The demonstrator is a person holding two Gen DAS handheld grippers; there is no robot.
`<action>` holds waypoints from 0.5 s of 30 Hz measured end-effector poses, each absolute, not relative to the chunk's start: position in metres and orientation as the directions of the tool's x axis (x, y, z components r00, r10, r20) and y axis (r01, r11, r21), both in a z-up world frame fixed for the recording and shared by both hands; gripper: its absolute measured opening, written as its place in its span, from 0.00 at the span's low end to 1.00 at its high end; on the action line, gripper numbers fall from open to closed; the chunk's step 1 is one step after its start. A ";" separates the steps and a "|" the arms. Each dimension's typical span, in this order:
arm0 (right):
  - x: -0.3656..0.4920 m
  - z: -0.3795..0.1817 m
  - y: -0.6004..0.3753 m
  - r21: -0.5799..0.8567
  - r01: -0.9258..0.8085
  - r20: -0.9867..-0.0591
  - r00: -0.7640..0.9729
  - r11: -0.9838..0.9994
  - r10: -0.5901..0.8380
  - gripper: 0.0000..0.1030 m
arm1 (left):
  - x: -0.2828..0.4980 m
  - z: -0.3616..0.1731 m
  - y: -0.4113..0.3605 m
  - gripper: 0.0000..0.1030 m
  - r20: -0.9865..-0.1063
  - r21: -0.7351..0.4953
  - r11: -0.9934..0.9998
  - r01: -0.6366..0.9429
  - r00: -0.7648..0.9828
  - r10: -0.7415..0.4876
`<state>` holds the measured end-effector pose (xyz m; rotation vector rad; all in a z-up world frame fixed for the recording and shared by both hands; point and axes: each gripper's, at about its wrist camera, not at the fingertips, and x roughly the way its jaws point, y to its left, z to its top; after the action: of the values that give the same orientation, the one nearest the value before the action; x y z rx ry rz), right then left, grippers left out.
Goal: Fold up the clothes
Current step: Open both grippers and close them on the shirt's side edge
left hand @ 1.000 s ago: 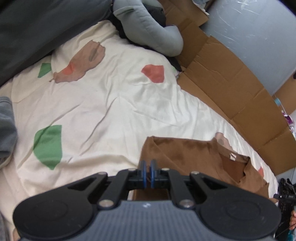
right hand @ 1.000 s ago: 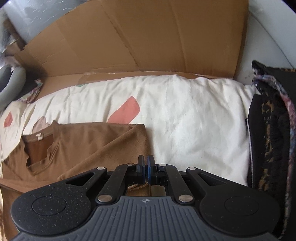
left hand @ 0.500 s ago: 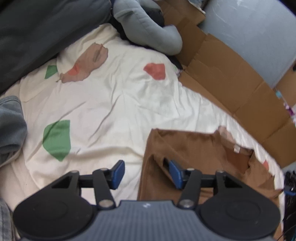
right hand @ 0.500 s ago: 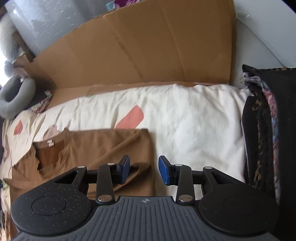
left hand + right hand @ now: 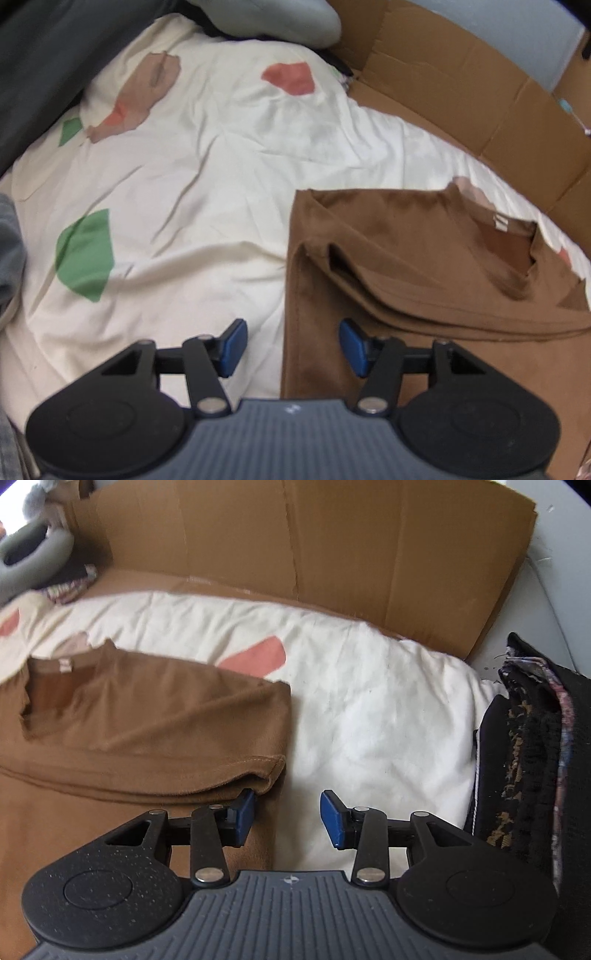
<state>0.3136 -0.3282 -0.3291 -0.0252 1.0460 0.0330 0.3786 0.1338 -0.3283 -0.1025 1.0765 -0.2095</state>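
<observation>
A brown T-shirt (image 5: 424, 258) lies flat on the cream bedsheet (image 5: 207, 177) with its sleeves folded in over the body and its collar toward the cardboard. My left gripper (image 5: 291, 345) is open and empty above the shirt's left edge. In the right wrist view the same shirt (image 5: 147, 716) fills the left side. My right gripper (image 5: 288, 818) is open and empty over the shirt's right edge, its left finger just by the folded sleeve hem.
Flattened cardboard (image 5: 295, 542) stands along the far side of the bed. A dark patterned pile of clothes (image 5: 535, 760) lies at the right. A grey neck pillow (image 5: 280, 18) and dark bedding (image 5: 48, 55) lie at the far left.
Both grippers were shut on the shirt's sleeve edges one second ago. Both have opened, let the fabric go and pulled back and up from the shirt.
</observation>
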 end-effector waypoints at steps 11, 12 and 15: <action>0.319 -0.338 -0.319 -0.008 -0.080 -0.879 0.476 0.997 0.031 0.45 | 0.394 -0.334 0.128 0.57 -0.847 -0.193 0.973 0.128 0.479 -0.231; 0.322 -0.339 -0.320 -0.003 -0.077 -0.876 0.482 0.997 0.035 0.45 | 0.396 -0.335 0.127 0.57 -0.846 -0.191 0.973 0.130 0.482 -0.230; 0.330 -0.342 -0.321 0.012 -0.075 -0.865 0.500 0.997 0.048 0.45 | 0.402 -0.337 0.124 0.56 -0.840 -0.189 0.972 0.137 0.490 -0.233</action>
<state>0.3304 -0.3214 -0.3418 -0.0282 1.0445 0.0739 0.4024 0.1236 -0.3367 -0.1015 1.0354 -0.2251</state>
